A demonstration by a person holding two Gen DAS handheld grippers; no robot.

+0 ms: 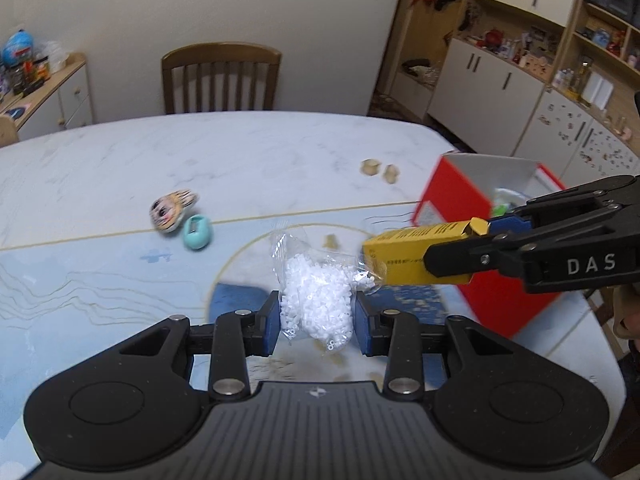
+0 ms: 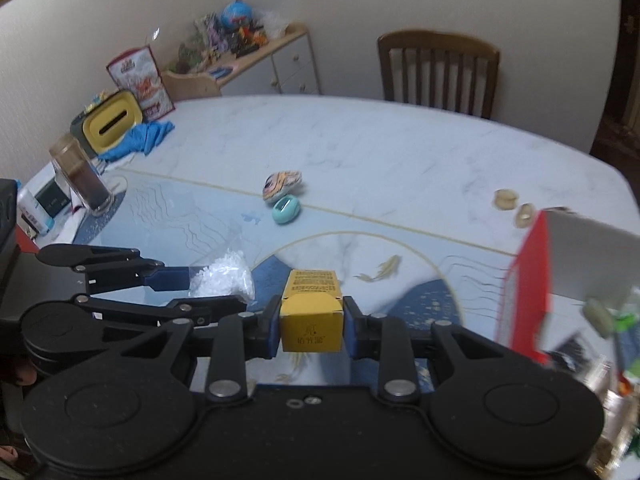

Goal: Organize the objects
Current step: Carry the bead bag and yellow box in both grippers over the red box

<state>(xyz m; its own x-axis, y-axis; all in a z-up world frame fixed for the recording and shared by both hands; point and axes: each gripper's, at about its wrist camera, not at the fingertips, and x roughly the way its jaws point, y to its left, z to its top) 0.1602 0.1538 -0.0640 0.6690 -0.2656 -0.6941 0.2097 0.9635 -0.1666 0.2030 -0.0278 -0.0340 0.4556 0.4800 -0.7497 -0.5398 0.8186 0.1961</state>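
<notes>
You have both loads up off the tabletop [image 1: 248,152] and are in the carrying step, by the look of it on the way to the red box [image 1: 448,196] that stands open at the right. Your left claw [image 1: 316,316] is clamped on a clear bag of white beads [image 1: 316,300], its blue pads pressed into the bag's sides, with the top of the bag sticking up loose between them. Your right claw [image 2: 311,320] is closed on a small yellow carton [image 2: 311,312], gripped across its near end so that the rest pokes forward. In the left view the carton's tip sits just beside the bag, so the two loads are very close together. The red box already has things inside, though blur hides what they are. The next move, as I judge it, calls for bringing one load at a time over the box's open top, the carton first since it is nearer, and lowering before you let go. Keep the bag clear of the box's edge; thin plastic could catch there. A striped toy [image 2: 282,185], a teal egg-shaped thing [image 2: 286,209] and two pale rings [image 2: 514,205] still lie on the tabletop for later trips.
</notes>
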